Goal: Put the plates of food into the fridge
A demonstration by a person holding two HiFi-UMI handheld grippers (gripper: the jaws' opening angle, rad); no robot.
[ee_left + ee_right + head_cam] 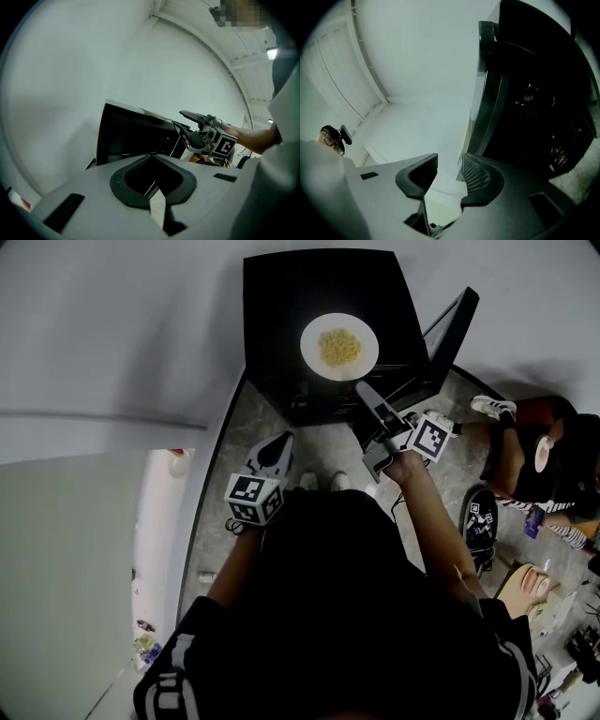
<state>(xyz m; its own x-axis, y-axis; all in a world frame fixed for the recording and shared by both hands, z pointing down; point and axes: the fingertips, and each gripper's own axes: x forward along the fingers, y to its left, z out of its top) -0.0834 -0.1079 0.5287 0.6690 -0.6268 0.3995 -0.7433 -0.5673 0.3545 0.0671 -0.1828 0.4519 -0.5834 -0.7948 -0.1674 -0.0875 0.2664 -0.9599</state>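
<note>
black mini fridge (281, 296), inside too dark to read, white round plate of yellow noodles (311, 334) on top, right gripper (449, 161) at fridge front, jaws wide apart, empty, left gripper (151, 158) further back, jaws together, empty

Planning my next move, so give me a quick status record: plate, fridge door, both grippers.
plate: white, holds yellow food, sits on top of the fridge, not inside
fridge door: open
right gripper: open, empty, at the fridge front
left gripper: shut, empty, held low and back
person: seated on the floor at right
</note>
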